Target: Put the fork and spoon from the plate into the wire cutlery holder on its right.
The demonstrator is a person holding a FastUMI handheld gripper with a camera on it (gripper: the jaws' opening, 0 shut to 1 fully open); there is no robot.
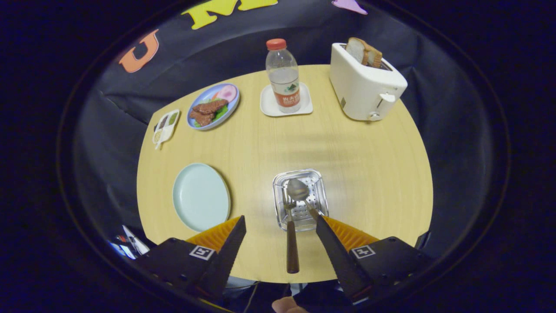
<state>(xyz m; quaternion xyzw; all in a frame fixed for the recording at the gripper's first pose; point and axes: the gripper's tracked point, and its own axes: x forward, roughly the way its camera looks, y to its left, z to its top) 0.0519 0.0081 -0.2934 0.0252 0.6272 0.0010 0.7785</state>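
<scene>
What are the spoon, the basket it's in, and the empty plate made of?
Spoon: shiny metal bowl by its gleam, dark handle, maybe wood or plastic. Wire cutlery holder: bright metal, looks perforated at the bottom. Pale green plate: smooth, probably ceramic or melamine. The gripper fingers stand open, holding nothing.

Pale green plate (200, 196); silver wire holder (300, 199); brown-handled fork (291, 243); red-capped bottle (283, 74); white toaster (364, 84).

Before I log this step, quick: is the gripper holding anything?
Gripper: open, holding nothing; the fork and spoon stand in the cutlery holder between its fingers.
</scene>
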